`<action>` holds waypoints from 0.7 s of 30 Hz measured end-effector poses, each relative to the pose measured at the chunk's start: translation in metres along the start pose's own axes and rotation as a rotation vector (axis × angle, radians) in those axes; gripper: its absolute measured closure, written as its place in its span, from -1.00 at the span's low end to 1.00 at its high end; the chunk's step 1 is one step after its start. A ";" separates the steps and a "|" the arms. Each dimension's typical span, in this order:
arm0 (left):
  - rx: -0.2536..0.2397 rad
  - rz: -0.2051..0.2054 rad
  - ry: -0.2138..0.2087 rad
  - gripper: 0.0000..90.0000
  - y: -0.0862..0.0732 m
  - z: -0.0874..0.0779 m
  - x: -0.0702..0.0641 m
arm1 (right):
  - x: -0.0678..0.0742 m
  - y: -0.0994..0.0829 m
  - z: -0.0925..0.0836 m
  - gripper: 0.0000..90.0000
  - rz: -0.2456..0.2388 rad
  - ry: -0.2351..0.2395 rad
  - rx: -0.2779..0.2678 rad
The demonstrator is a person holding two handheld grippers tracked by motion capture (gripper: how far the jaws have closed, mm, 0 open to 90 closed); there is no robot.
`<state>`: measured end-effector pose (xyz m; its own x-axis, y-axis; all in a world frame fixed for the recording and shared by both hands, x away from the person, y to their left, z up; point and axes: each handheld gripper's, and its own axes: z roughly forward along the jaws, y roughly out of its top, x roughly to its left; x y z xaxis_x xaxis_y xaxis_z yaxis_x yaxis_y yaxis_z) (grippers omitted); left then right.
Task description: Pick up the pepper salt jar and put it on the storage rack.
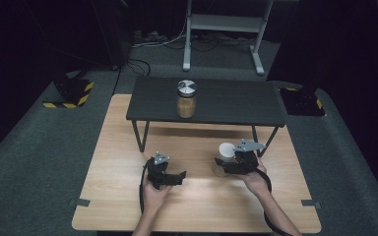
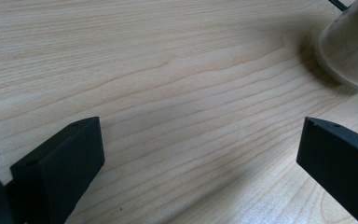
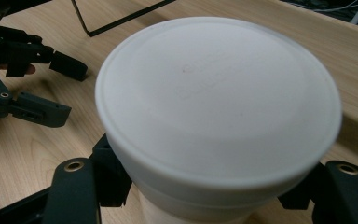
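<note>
White-lidded jar (image 3: 219,121) between right hand-held gripper (image 1: 231,166) jaws

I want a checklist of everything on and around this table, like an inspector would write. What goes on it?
Surface: light wooden table, with a small dark shelf on thin legs standing at its far side.
Job's things: white-lidded tub on the table; jar with a metal lid and brown contents on the shelf.
Clutter: nothing seen.
Grippers: left gripper open over bare wood, holding nothing; right gripper has its jaws on either side of the tub, just under the lid.
Cables: a black cable trails from the left gripper; more wires lie on the floor behind.
Surroundings: dark grey carpet, a grey metal stand, yellow-and-black striped bases.
</note>
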<state>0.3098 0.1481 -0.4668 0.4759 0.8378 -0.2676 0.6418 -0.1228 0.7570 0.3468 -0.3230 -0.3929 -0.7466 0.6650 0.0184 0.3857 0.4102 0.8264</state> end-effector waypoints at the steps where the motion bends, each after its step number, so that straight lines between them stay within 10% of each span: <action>1: 0.000 0.000 0.000 -0.98 0.000 0.000 0.000 | 0.000 0.000 0.000 -0.23 0.000 0.000 0.000; 21: -0.010 -0.010 -0.014 -0.98 -0.002 0.000 0.003 | 0.000 0.018 -0.020 -0.23 -0.045 0.035 -0.016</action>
<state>0.3097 0.1507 -0.4686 0.4775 0.8317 -0.2833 0.6406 -0.1089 0.7601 0.3426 -0.3279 -0.3673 -0.7817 0.6237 0.0005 0.3431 0.4293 0.8355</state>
